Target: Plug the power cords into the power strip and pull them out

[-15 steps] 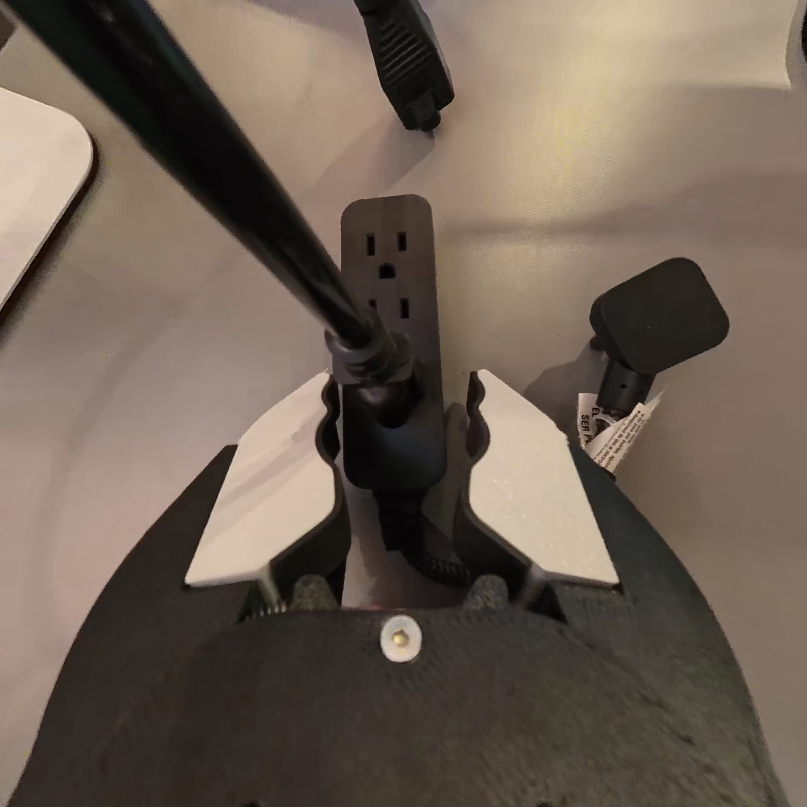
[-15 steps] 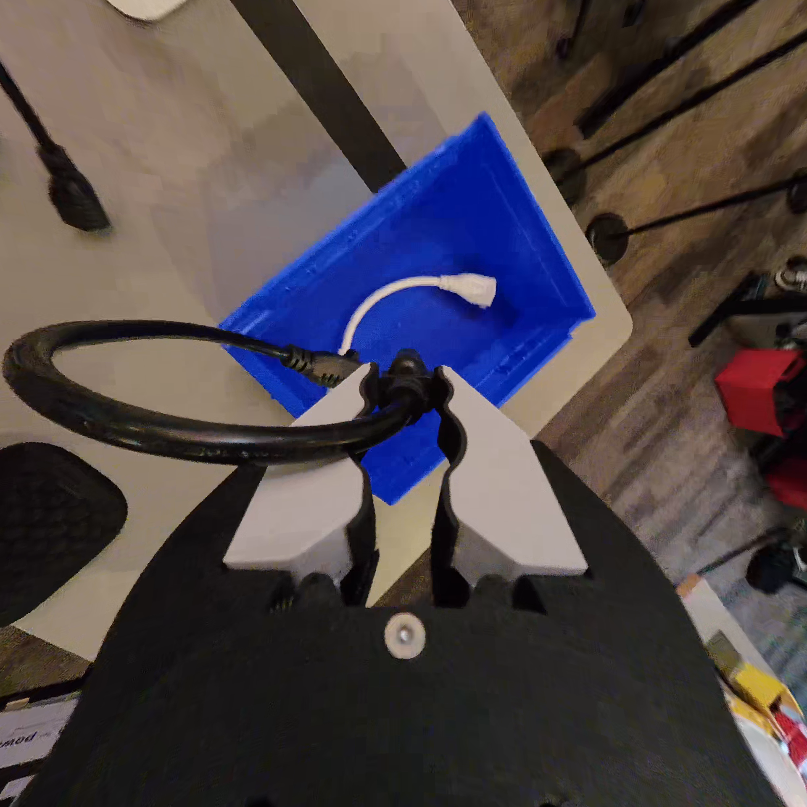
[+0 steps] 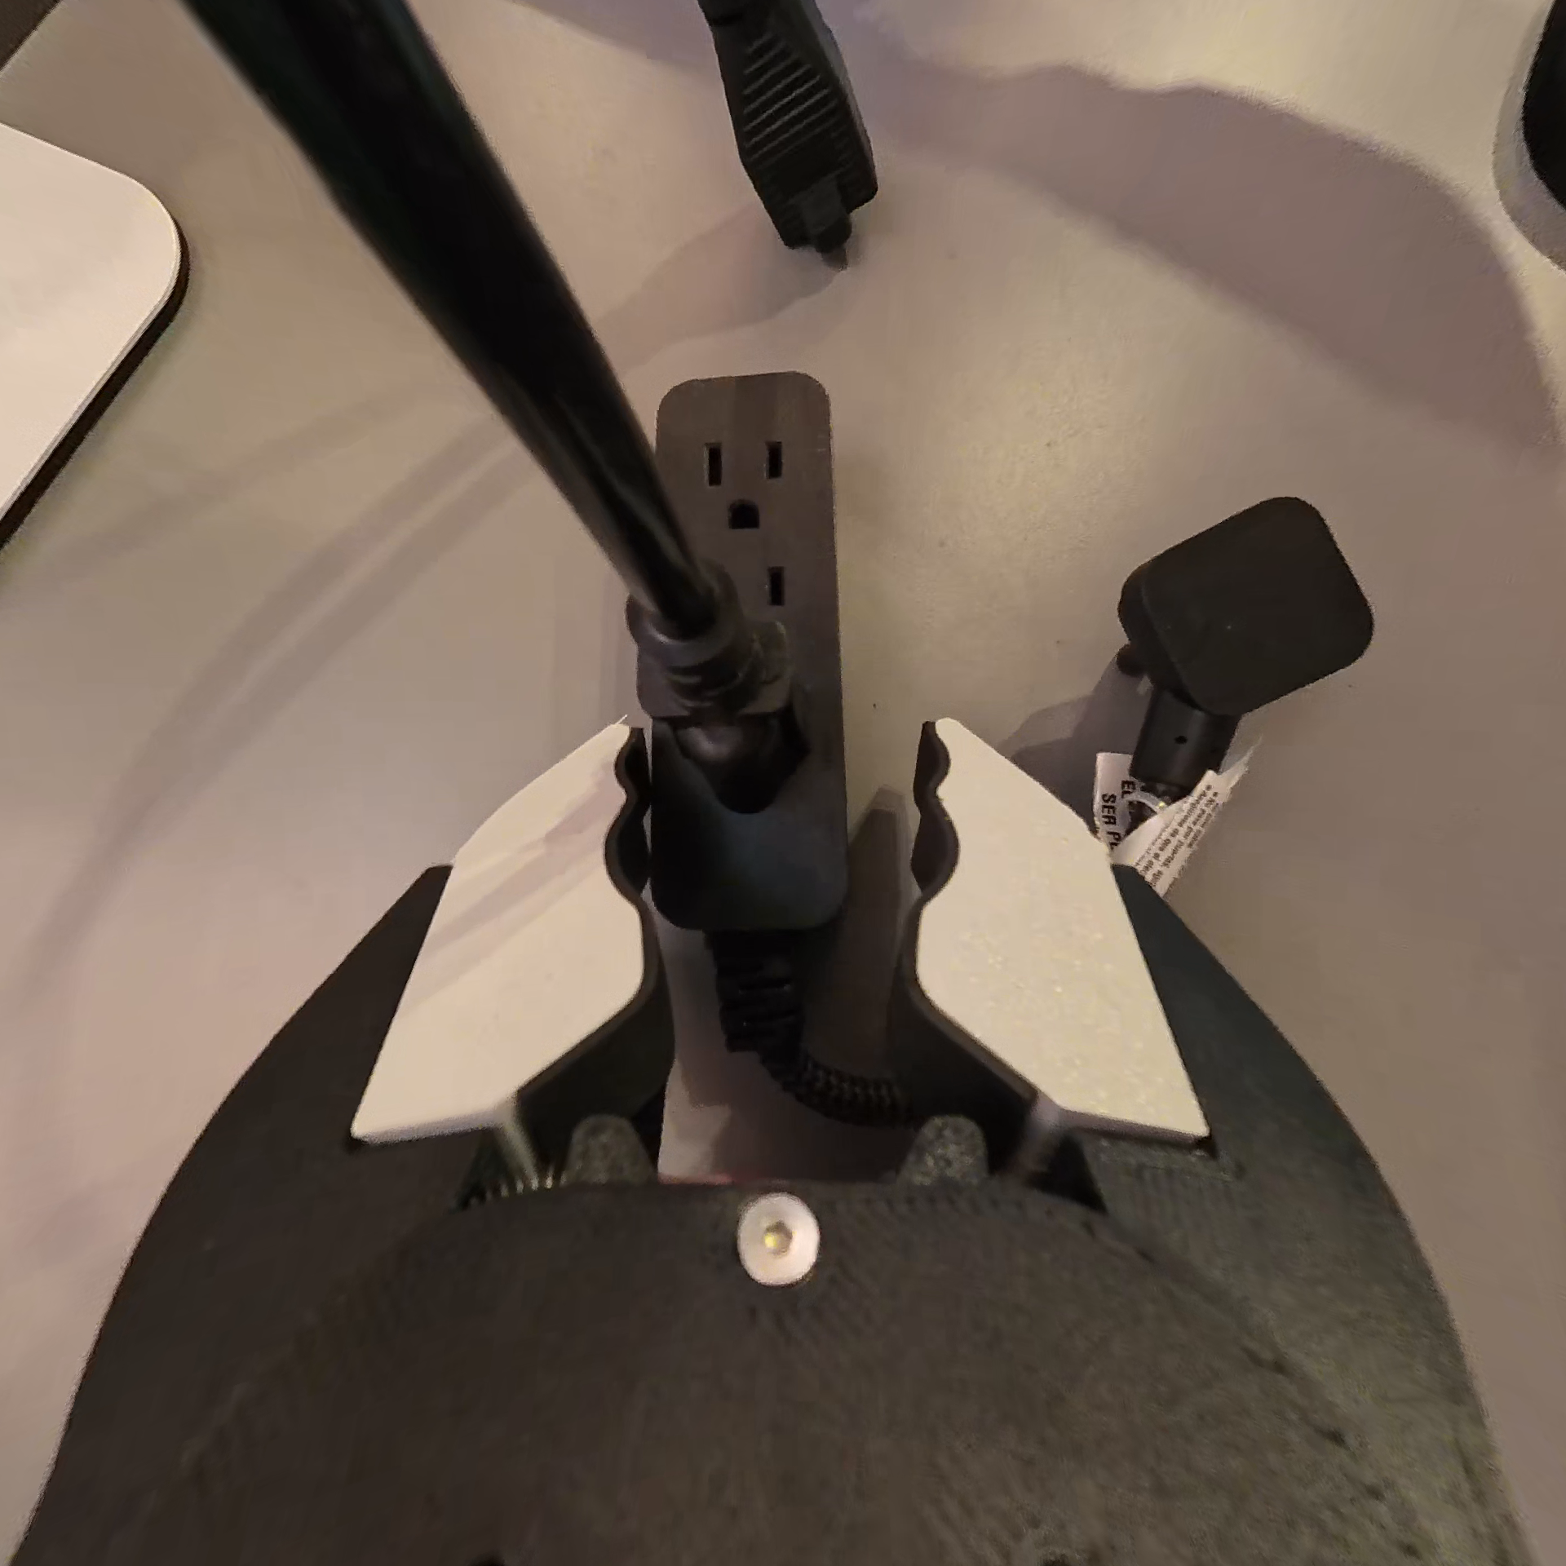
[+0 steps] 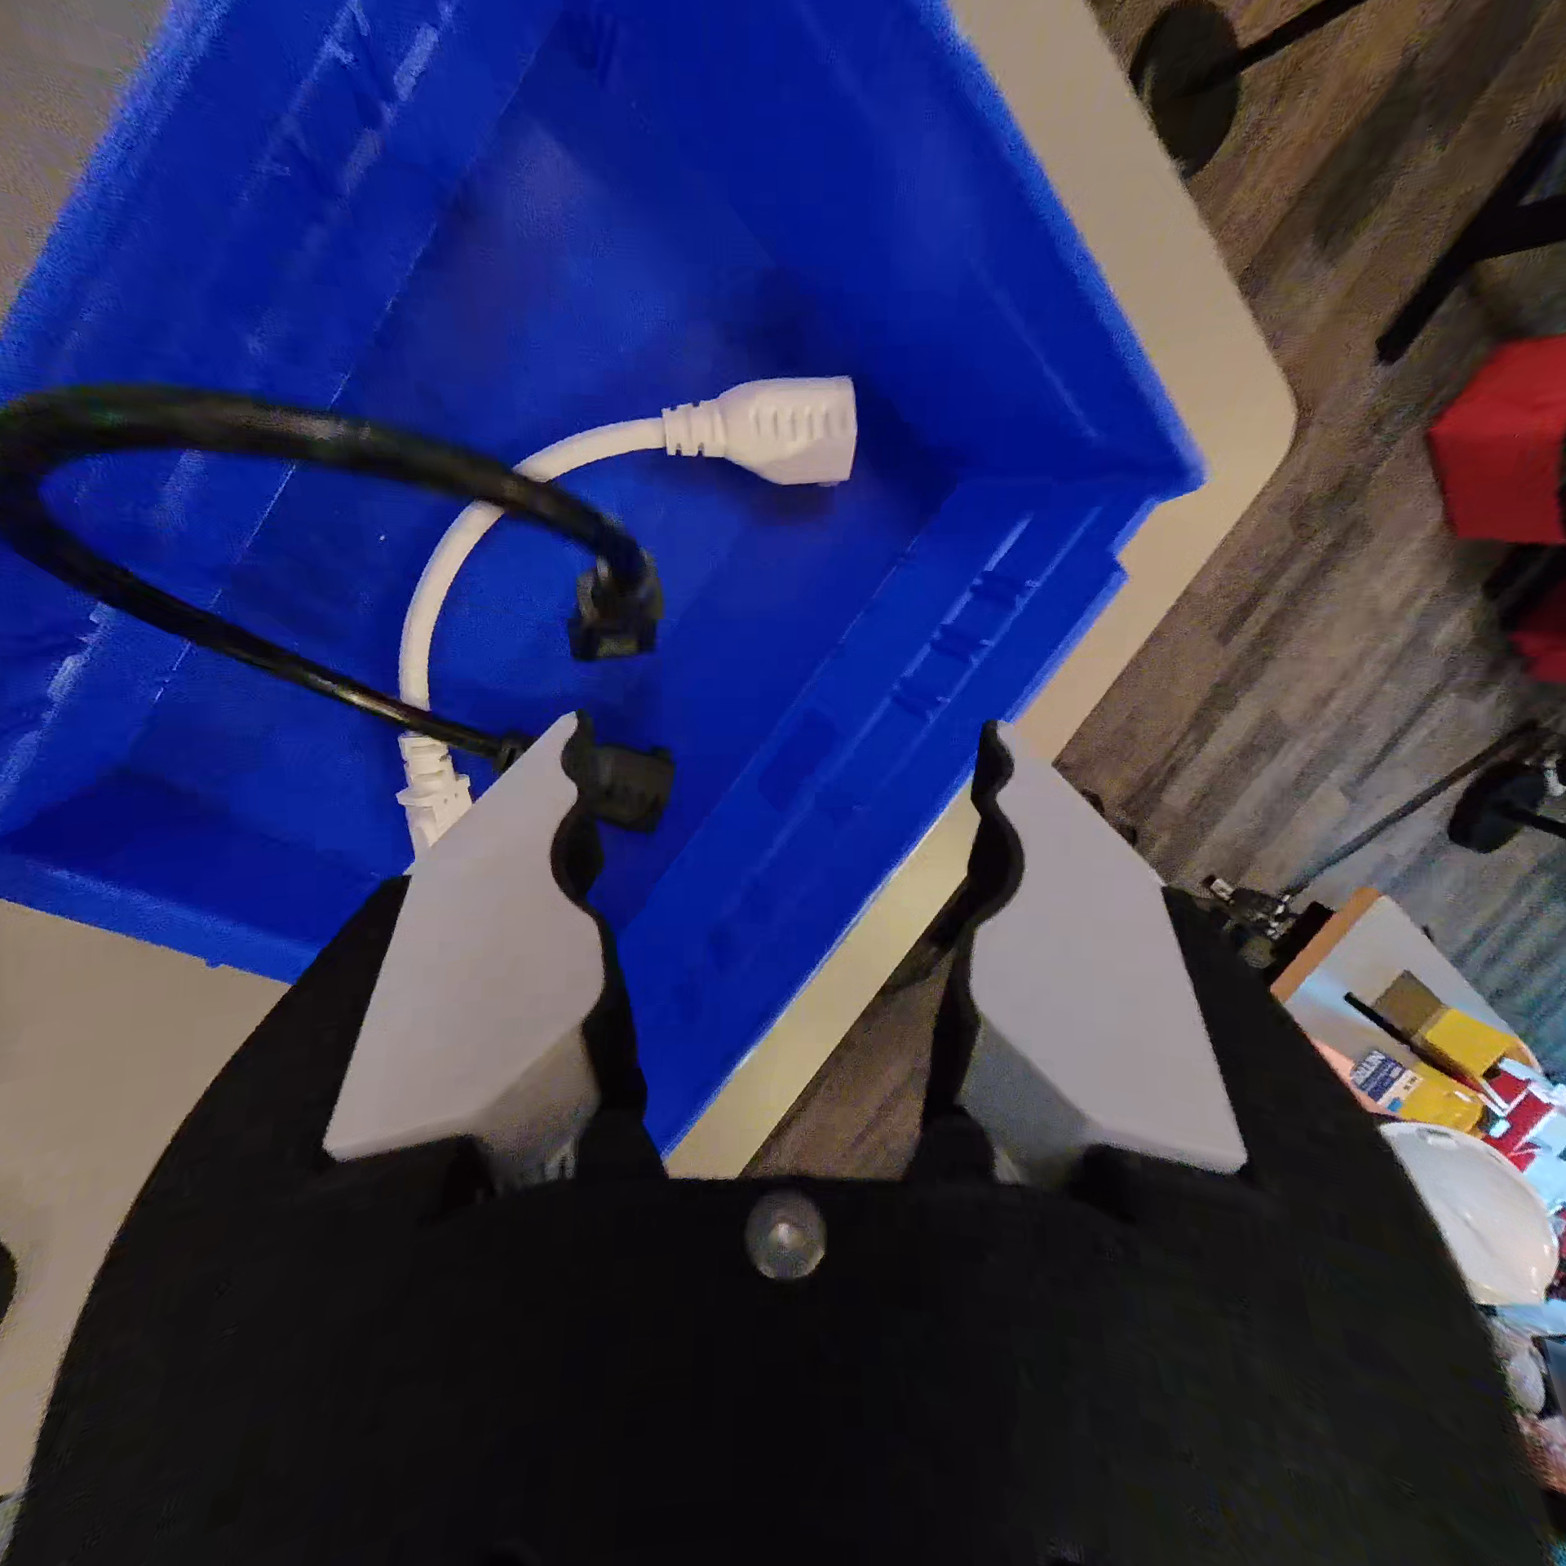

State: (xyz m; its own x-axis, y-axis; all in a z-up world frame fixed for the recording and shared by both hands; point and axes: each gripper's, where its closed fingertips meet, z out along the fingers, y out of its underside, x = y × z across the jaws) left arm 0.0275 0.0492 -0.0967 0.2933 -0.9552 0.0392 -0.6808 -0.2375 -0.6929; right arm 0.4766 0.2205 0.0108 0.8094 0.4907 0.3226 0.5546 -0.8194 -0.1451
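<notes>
Black power strip (image 3: 750,678) lies on the worktop (image 3: 1102,424) between the left gripper (image 3: 775,746)'s spread jaws, one black cord (image 3: 525,339) plugged in. The right gripper (image 4: 784,746), jaws spread and empty, hovers above a blue bin (image 4: 847,212) holding black and white cords.

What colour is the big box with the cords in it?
Bright blue. The box shows best in the right wrist view, with a white cord and a black cord inside.

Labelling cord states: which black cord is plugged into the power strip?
The thick black cord rising from the power strip; the ribbed black plug beyond it lies loose.
</notes>
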